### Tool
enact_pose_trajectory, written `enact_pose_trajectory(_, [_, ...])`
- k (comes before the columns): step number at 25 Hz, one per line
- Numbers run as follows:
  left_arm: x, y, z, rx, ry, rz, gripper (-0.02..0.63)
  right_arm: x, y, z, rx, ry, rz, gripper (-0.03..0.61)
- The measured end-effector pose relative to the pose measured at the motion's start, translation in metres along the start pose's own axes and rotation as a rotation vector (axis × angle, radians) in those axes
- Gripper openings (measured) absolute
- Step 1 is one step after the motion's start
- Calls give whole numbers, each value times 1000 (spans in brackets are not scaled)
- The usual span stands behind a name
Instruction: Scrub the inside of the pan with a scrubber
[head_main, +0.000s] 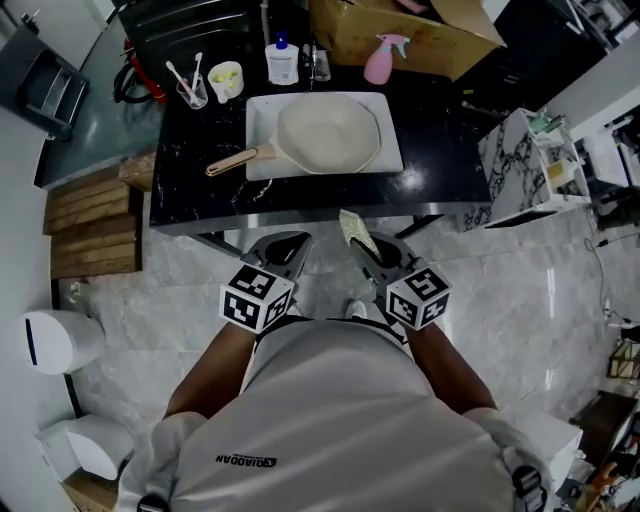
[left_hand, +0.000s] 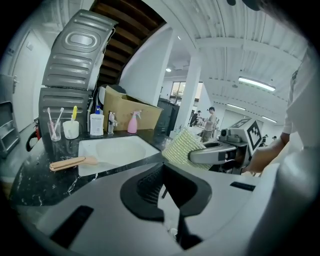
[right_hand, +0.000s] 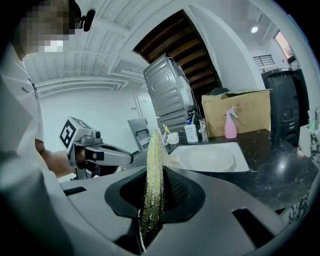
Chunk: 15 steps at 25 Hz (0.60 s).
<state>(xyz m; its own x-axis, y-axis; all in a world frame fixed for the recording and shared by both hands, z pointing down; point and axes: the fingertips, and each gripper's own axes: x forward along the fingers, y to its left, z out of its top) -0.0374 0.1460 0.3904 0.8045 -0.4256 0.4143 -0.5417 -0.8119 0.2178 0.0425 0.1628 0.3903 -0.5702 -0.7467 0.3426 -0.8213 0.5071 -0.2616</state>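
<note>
A white pan (head_main: 328, 133) with a wooden handle (head_main: 231, 161) lies in a white tray (head_main: 392, 150) on the black counter; it also shows in the left gripper view as the pan (left_hand: 117, 150) and in the right gripper view as the pan (right_hand: 207, 159). My right gripper (head_main: 362, 238) is shut on a yellow-green scrubber (head_main: 355, 230), held edge-up (right_hand: 152, 182), short of the counter's front edge. My left gripper (head_main: 285, 245) is shut with nothing in it, beside the right one. From the left gripper view the scrubber (left_hand: 182, 148) sticks out of the right gripper's jaws.
Behind the tray stand a pink spray bottle (head_main: 382, 58), a white bottle (head_main: 282, 60), a cup (head_main: 226, 79), a glass with toothbrushes (head_main: 190, 90) and a cardboard box (head_main: 400, 30). A marble-patterned stand (head_main: 520, 165) is at the right, wooden pallets (head_main: 95, 220) at the left.
</note>
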Motion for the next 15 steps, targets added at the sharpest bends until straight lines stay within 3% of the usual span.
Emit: enact_pose_trajectory(15, [19,-43,3,14,-2,41,14,-36,-23,4,-17,-17,50,80])
